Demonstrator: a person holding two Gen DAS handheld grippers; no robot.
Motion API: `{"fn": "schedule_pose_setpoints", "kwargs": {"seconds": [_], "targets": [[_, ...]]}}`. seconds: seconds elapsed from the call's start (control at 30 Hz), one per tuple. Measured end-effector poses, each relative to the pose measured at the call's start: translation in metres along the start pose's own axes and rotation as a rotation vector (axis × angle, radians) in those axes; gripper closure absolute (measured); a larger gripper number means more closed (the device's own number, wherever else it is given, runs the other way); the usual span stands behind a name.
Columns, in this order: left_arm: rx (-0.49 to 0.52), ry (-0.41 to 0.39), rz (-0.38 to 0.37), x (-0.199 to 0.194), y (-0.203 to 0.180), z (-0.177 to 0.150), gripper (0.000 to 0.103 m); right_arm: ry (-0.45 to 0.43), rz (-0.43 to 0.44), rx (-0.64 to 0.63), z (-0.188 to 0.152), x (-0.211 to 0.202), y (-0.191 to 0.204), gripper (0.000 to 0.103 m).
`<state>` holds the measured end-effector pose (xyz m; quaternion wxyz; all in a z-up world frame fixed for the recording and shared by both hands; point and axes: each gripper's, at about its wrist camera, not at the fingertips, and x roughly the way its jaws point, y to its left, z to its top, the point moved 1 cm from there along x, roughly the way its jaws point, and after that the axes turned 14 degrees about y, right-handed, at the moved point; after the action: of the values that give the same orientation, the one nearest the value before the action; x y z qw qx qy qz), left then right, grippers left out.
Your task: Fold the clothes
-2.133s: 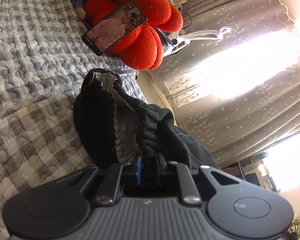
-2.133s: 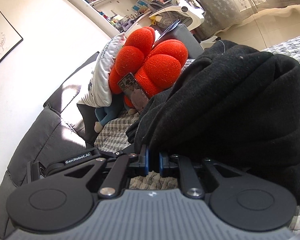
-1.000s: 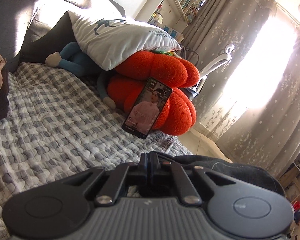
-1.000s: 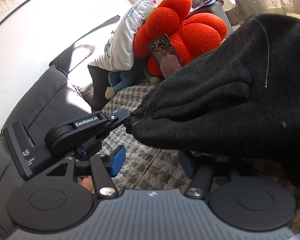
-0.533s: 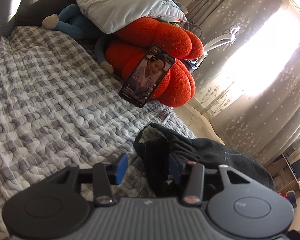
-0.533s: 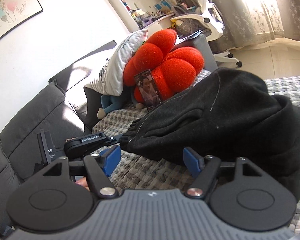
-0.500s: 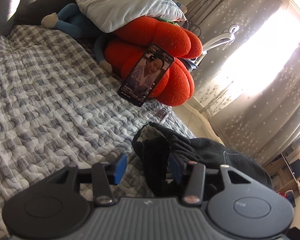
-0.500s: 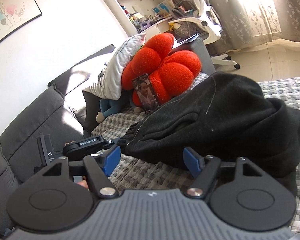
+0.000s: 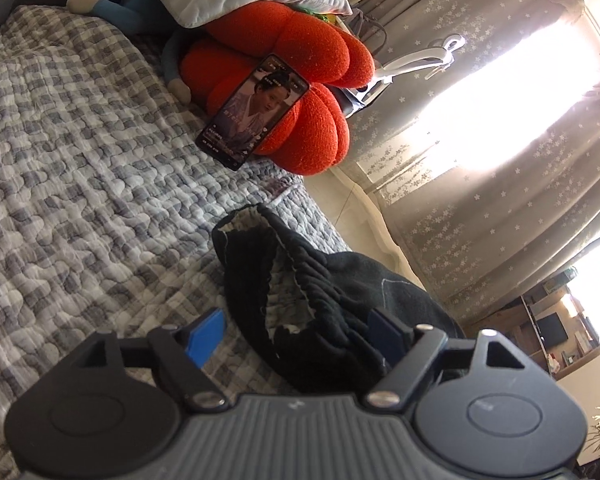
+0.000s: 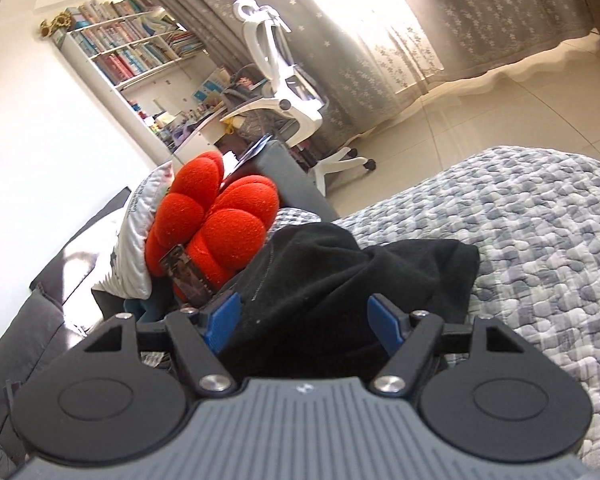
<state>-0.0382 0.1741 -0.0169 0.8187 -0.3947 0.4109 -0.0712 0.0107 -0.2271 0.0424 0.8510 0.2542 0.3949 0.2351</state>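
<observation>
The black garment (image 9: 332, 292) is lying bunched on the checked quilt (image 9: 80, 168), near the orange cushion (image 9: 300, 80). It looks soft, thick and floppy, best pinched at its gathered waistband. The left gripper (image 9: 296, 334) is opening around loose cloth; the right gripper (image 10: 304, 320) is standing spread, gripping nothing.

Black garment (image 9: 340, 296); grey-checked quilt (image 9: 80, 168)

Your left hand-held gripper (image 9: 296, 330) has a grey ribbed body flanked by two round black discs. Black angled link arms with triangular cut-outs run forward from silver screws to bright blue pads (image 9: 202, 336). Your right hand-held gripper (image 10: 304, 322) is the same build: grey ribbed centre with a small pale mark, black discs, silver screws, blue pads (image 10: 222, 322).
</observation>
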Motion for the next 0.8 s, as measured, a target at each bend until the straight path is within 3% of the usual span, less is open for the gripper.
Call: {"fn": "schedule_pose_setpoints", "kwargs": {"seconds": [0.13, 0.27, 0.57, 0.63, 0.7, 0.77, 0.8], "targets": [[0.026, 0.079, -0.062, 0.011, -0.016, -0.012, 0.019, 0.0, -0.069, 0.081, 0.004, 0.013, -0.017, 0.029], [0.037, 0.112, -0.085, 0.028, -0.029, -0.021, 0.019, 0.006, -0.033, 0.176, 0.01, 0.022, -0.032, 0.029], [-0.055, 0.043, -0.003, 0.053, -0.034, -0.022, 0.02, -0.01, -0.056, 0.304, 0.014, 0.036, -0.046, 0.03], [-0.075, 0.022, 0.011, 0.057, -0.034, -0.022, 0.027, -0.013, -0.067, 0.304, 0.013, 0.037, -0.043, 0.034], [-0.101, 0.02, 0.006, 0.061, -0.033, -0.022, 0.035, -0.014, -0.076, 0.297, 0.011, 0.037, -0.041, 0.045], [-0.126, 0.027, -0.008, 0.065, -0.031, -0.023, 0.045, -0.014, -0.088, 0.283, 0.009, 0.036, -0.039, 0.053], [-0.136, 0.031, -0.015, 0.068, -0.031, -0.023, 0.056, -0.016, -0.094, 0.276, 0.008, 0.036, -0.038, 0.056]]}}
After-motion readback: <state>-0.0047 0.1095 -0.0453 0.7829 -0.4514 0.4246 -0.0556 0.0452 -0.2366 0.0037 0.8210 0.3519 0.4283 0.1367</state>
